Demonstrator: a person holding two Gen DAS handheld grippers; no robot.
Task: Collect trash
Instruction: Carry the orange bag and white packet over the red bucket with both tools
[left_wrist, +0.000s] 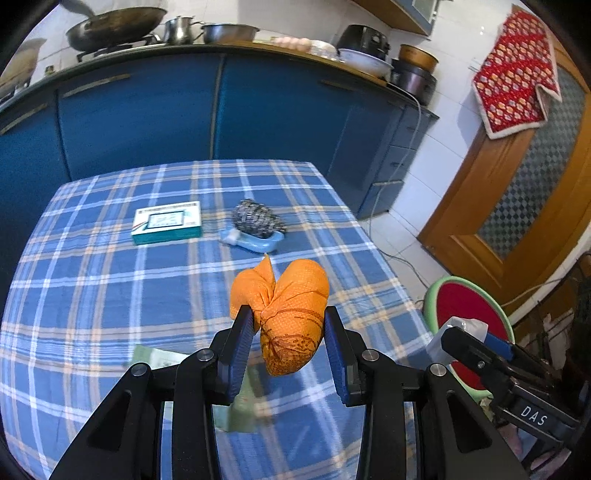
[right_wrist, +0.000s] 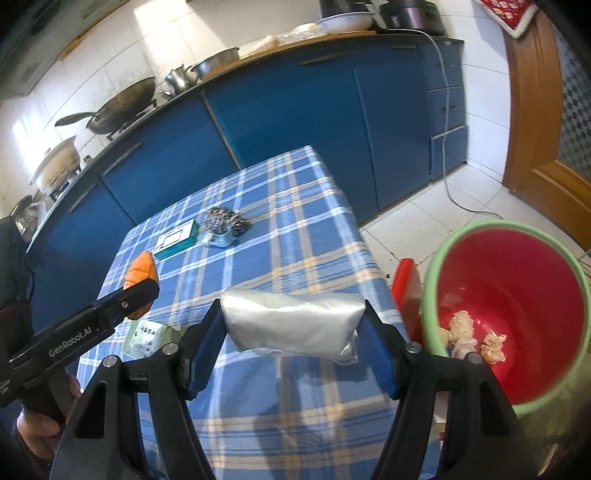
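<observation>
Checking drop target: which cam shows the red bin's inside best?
Right wrist: the red bin opens toward the camera, scraps visible at its bottom. Left wrist shows only part of it, blocked by the right gripper.

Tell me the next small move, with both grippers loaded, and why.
Probably carry the right gripper sideways over the red bin: it clamps the silver pouch above the table edge, beside the bin's rim. The left gripper with the orange bundle follows.
</observation>
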